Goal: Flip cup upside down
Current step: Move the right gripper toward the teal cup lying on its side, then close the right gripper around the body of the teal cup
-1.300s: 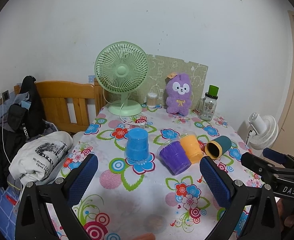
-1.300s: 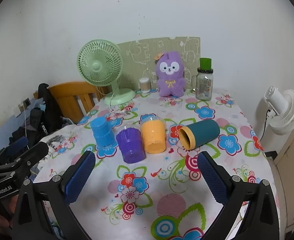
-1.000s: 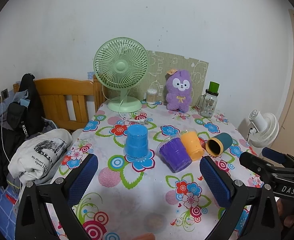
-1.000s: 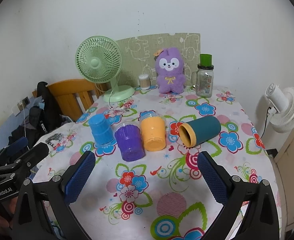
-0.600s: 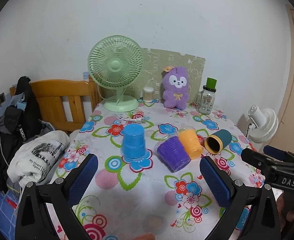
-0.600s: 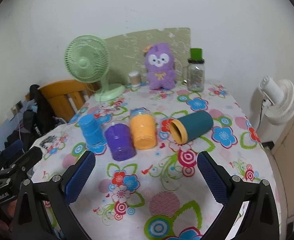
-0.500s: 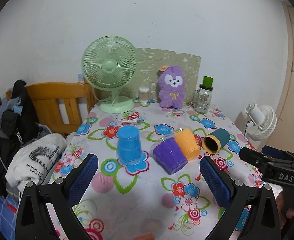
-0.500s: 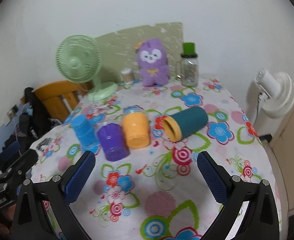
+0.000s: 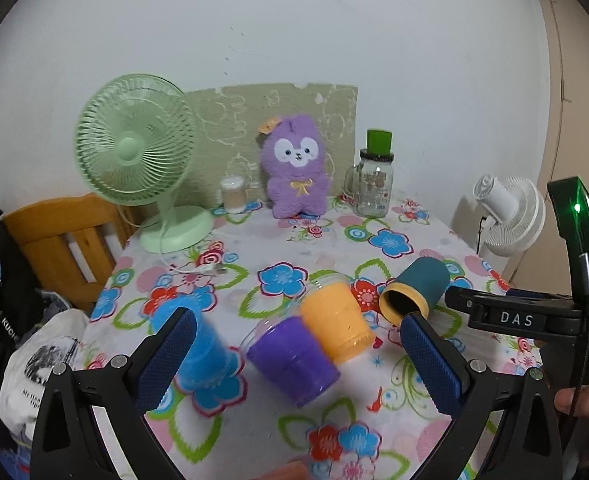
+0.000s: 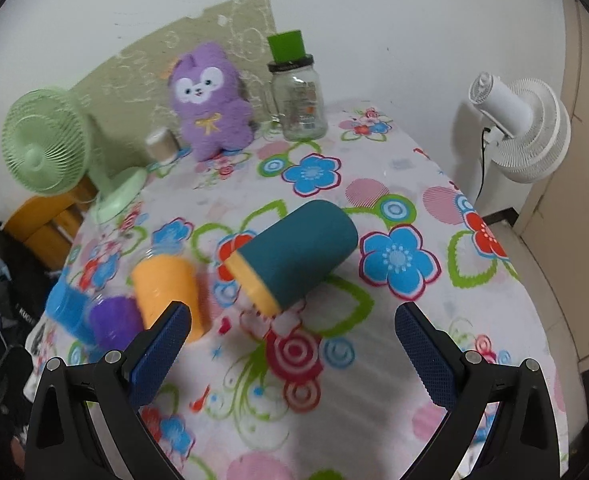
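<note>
Right gripper (image 10: 293, 350), black-framed with blue textured pads, hangs spread wide and empty, low over the flowered tablecloth (image 10: 398, 364), aimed at the teal cylindrical cup with a yellow rim (image 10: 300, 254). Lies on its side, that cup, mouth turned toward the camera and to the left, closed base pointing away toward the right rear, just beside the upside-down orange plastic cup (image 10: 170, 292) but seemingly not touching it. Left gripper (image 9: 297, 360) likewise released and holding nothing, parked low near the table edge before the purple ribbed cup (image 9: 294, 356) and the blue cup (image 9: 204, 354), both of those blurred. Judged the step in hand: closing in for a grasp on the teal cup. Best done by bringing the pads across the cup's round body, one on each side, roughly at mid-length rather than at the yellow rim, so the barrel neither rolls away nor pivots out of the grip. Worth keeping the left-hand pad clear of the orange cup, which sits close enough to be knocked. Once clenched firmly, lift clear of the cloth before rotating, then turn until the yellow mouth faces down and set it flat, letting go only when the rim rests evenly. At the back, well apart, stand a purple plush rabbit (image 10: 210, 100), a glass jar with a green lid (image 10: 300, 94) and a pale green desk fan (image 10: 40, 148), none in the way.
</note>
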Tool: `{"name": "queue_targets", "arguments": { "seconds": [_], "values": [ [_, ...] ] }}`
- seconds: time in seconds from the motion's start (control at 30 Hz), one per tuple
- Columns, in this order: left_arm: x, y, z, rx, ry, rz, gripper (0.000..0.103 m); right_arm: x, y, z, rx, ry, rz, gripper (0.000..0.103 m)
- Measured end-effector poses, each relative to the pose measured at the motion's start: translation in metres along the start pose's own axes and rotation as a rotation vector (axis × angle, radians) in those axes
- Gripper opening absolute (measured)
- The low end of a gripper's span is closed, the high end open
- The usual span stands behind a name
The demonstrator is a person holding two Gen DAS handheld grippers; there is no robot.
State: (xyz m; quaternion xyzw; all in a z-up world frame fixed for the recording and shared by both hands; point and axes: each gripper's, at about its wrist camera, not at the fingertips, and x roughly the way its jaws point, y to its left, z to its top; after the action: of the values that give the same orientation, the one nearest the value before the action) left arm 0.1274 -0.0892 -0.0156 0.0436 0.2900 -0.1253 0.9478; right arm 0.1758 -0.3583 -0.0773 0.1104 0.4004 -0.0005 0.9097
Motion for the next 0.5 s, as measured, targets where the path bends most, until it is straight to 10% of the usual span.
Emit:
{"name": "queue_targets", "arguments": {
  "seconds": [0.5],
  "values": [
    [0.077,-0.012,0.013,0.067,0.093,-0.007,0.103,0.079,0.003,0.042,0.017,0.106,-0.030,0.103]
  ]
}}
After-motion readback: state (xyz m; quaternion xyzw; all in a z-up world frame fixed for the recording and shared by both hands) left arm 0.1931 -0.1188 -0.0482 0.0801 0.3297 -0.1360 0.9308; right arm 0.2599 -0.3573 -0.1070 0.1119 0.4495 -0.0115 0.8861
